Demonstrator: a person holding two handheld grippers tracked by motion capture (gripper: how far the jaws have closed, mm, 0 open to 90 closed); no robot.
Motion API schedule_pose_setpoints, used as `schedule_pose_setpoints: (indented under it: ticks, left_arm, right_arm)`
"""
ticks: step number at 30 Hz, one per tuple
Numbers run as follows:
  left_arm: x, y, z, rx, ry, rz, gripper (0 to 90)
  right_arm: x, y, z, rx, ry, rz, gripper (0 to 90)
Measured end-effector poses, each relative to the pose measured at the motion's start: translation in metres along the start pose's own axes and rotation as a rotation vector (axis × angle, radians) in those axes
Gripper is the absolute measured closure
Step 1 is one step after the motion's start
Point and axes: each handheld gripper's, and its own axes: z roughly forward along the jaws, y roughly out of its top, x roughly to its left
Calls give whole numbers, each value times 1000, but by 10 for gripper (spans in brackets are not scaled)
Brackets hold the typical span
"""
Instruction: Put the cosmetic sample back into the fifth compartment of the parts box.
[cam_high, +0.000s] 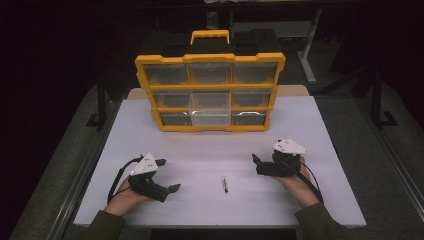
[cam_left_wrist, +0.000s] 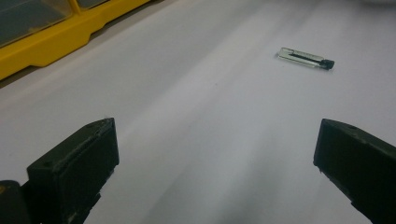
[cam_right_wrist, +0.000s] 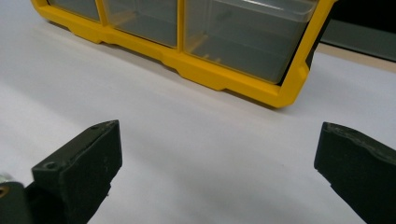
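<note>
A small clear vial (cam_high: 225, 184) is seen lying flat on the white table (cam_high: 210, 150), between the left gripper (cam_high: 168, 175) and the right gripper (cam_high: 256, 163), touched by neither. Both grippers are held with jaws spread wide and empty. A yellow drawer organiser (cam_high: 210, 92) is stood upright at the far side.

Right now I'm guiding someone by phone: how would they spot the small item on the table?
Start at the yellow organizer on the white table. Nearer the person, between both grippers, lies a slim clear tube with a black cap, the one loose small object there.
</note>
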Motion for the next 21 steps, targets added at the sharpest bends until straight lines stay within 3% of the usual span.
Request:
schedule_pose_setpoints:
  ticks: [10, 15, 21]
  left_arm:
    - [0, -1, -1, 4, 3, -5, 0]
    - [0, 0, -2, 5, 1, 4, 0]
    - [1, -1, -1, 12, -3, 9, 0]
  right_arm:
    - [0, 0, -9, -31, 64, -20, 0]
    - [5, -5, -15, -56, 125, -89, 0]
    - [7, -14, -23, -78, 172, -102, 0]
